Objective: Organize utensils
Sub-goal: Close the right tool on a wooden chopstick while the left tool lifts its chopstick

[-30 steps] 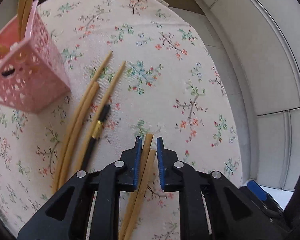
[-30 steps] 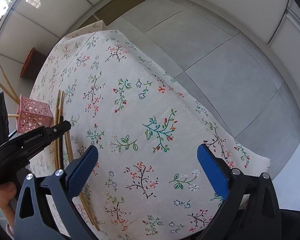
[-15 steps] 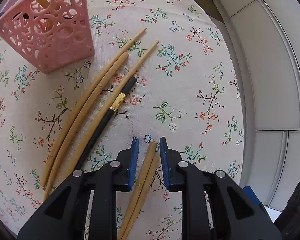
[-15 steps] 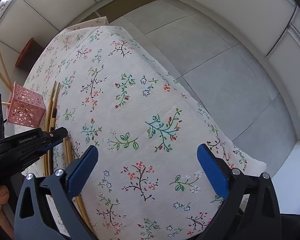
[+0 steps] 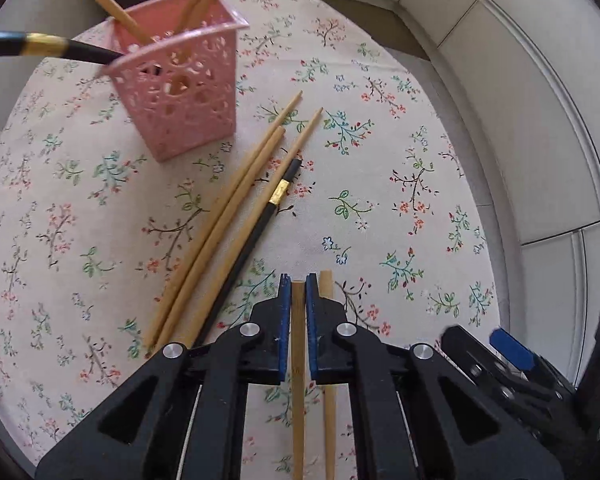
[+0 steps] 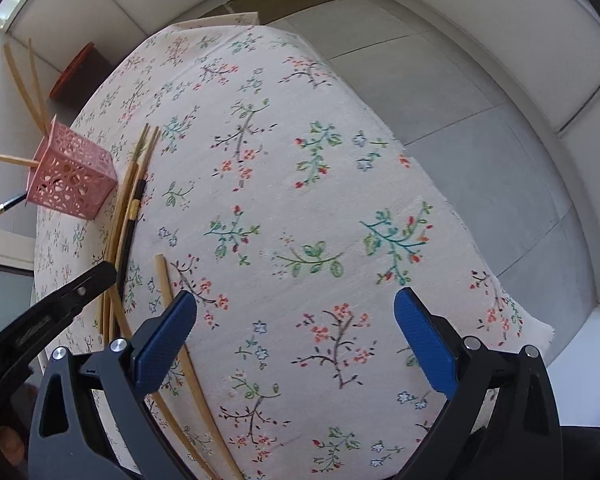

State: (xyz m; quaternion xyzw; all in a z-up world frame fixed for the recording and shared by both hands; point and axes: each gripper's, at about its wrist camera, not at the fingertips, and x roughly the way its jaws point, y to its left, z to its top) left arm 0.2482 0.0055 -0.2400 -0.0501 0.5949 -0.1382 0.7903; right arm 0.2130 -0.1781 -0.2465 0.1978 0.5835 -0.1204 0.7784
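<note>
Left gripper clamped on one chopstick, its mate just beside on the cloth; right gripper agape, empty. Risk: the thin stick pivots or misses the basket.

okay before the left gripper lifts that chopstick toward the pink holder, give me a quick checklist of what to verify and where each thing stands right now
1. Left gripper closed on one bamboo chopstick: ok, the blue pads sit tight against its sides.
2. Only one stick taken: ok, the second bamboo chopstick lies just outside the right pad.
3. That neighbour free of the gripper: cannot tell, it runs very close alongside.
4. Pink holder upright with room: ok, it stands on the tablecloth, with a few chopsticks inside.
5. Loose bundle out of the way: ok, it lies left of the gripper.
6. Right gripper clear: ok, open and holding nothing.
</note>
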